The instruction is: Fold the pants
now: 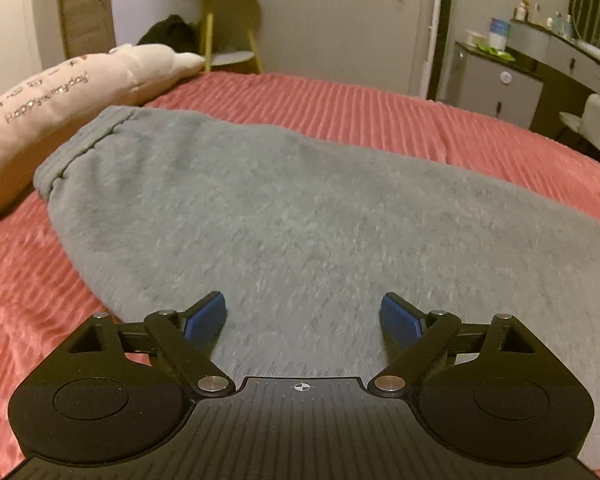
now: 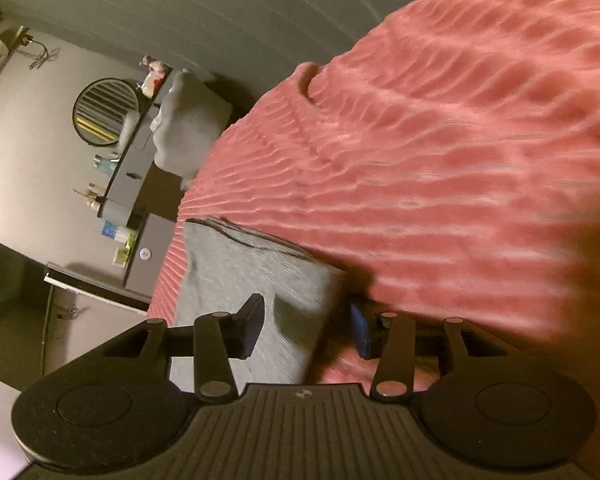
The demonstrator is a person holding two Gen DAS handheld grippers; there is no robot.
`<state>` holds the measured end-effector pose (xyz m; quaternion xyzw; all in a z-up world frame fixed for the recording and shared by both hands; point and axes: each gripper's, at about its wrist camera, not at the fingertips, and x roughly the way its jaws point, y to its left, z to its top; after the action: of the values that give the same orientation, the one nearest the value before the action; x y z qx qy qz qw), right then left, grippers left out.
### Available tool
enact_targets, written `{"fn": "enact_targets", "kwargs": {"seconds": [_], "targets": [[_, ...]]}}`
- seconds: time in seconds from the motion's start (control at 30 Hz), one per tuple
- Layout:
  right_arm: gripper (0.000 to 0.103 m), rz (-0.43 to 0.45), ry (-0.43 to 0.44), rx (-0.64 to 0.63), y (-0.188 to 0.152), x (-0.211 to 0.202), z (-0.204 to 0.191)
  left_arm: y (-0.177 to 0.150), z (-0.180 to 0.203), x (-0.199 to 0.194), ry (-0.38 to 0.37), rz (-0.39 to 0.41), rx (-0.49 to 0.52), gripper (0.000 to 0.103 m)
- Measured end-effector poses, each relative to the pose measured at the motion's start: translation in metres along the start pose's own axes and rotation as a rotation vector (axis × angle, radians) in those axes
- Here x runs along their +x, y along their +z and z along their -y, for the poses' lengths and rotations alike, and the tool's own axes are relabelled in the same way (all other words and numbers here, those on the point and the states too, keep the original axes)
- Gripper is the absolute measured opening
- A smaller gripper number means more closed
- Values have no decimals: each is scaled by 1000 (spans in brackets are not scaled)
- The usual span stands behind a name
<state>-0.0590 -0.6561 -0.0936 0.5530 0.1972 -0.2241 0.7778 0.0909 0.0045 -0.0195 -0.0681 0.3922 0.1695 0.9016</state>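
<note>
Grey fleece pants (image 1: 284, 216) lie flat on a pink ribbed bedspread (image 1: 380, 104), with the ribbed waistband (image 1: 76, 144) at the far left. My left gripper (image 1: 303, 312) is open and empty, low over the near part of the pants. In the right wrist view, rolled sideways, the leg end of the pants (image 2: 252, 280) with its ribbed cuff (image 2: 256, 238) lies between the fingers of my right gripper (image 2: 308, 324). Its jaws stand apart around the fabric, with a gap on each side.
A cream pillow (image 1: 60, 96) with lettering lies at the left beside the waistband. A yellow side table (image 1: 228, 28) stands behind the bed. A grey dresser (image 1: 496, 80) with a round mirror (image 1: 596, 12) stands at the right, also in the right wrist view (image 2: 140, 160).
</note>
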Motion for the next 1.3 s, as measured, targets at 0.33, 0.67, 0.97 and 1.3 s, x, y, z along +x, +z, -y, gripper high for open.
{"fn": "enact_targets", "kwargs": {"seconds": [0.33,0.67,0.97,1.3], "targets": [[18,-15,27,-149,-4,0,-20,-4,-2,-17,6,23,-72,94],[9,32,-88,-334,-18,-9,-60,-5,2,-6,17,31,-34,94],[9,121,-165,-569,-47,-25,-140,-1,-6,-6,-50,52,-39,95],[8,180,-301,-722,-87,-32,-186,5,-24,4,-103,20,-125,95]]}}
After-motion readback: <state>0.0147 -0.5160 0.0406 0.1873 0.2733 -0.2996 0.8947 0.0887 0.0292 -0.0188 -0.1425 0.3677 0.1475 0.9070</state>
